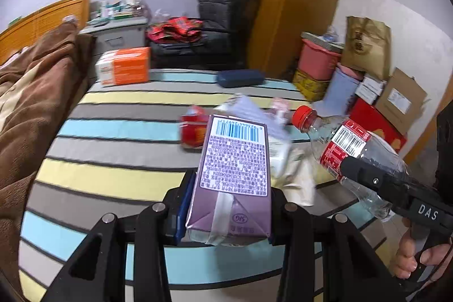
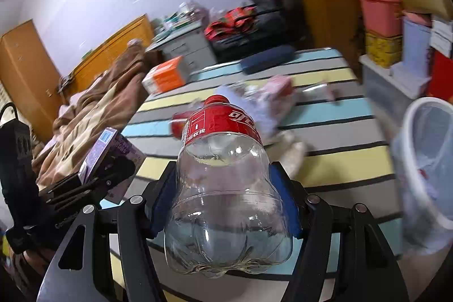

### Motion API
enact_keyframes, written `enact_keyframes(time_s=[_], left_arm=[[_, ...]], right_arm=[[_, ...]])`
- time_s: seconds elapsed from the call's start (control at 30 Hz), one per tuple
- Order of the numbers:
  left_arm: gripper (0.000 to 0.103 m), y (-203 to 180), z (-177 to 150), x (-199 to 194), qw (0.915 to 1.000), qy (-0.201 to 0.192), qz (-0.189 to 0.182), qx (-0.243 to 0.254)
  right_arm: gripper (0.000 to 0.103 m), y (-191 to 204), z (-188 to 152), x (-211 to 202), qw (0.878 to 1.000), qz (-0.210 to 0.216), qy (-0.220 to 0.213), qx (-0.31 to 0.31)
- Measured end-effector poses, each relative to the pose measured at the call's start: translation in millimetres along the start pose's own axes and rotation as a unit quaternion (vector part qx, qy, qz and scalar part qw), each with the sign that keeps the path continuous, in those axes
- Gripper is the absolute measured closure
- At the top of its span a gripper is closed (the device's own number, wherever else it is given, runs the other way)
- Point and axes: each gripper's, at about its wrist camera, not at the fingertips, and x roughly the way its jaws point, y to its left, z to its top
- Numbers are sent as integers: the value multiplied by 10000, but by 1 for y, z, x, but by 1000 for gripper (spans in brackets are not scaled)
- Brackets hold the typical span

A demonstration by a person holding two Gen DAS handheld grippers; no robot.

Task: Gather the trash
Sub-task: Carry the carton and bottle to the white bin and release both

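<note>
Trash in both grips, up over the striped rug (image 1: 113, 129): purple carton (image 1: 235, 160) pinched in left gripper (image 1: 226, 217), clear bottle (image 2: 223, 188) squeezed in right gripper (image 2: 226, 205). Both light, crushable; bottle slick, best held mid-body. Bin (image 2: 427, 160) close right.

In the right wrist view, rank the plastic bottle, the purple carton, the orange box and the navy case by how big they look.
1. plastic bottle, though nearness to the camera inflates it
2. purple carton
3. orange box and navy case look alike; unranked
</note>
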Motion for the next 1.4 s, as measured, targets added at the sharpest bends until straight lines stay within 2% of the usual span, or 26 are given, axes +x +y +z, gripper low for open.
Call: enact_keyframes(time_s=[0.3, 0.67, 0.8, 1.0, 1.27, 1.4], left_arm=[[60, -72, 15, 17, 9973, -13, -484, 547], [60, -159, 24, 40, 9868, 78, -1143, 1144], [60, -193, 26, 53, 9808, 168, -1412, 1332], [60, -237, 23, 83, 9724, 511, -1702, 1511], [60, -285, 16, 110, 9633, 701, -1814, 1848], [60, -296, 17, 120, 9616, 803, -1943, 1766]], right_arm=[[37, -57, 5, -33, 9968, -557, -396, 427], [37, -123, 6, -64, 9856, -1242, -622, 962], [37, -147, 5, -69, 9807, -1499, -577, 1117], [37, -182, 1, -66, 9729, -1904, -311, 1273], [37, -216, -4, -58, 9689, -1982, 63, 1483], [36, -224, -1, -58, 9688, -1995, 78, 1467]])
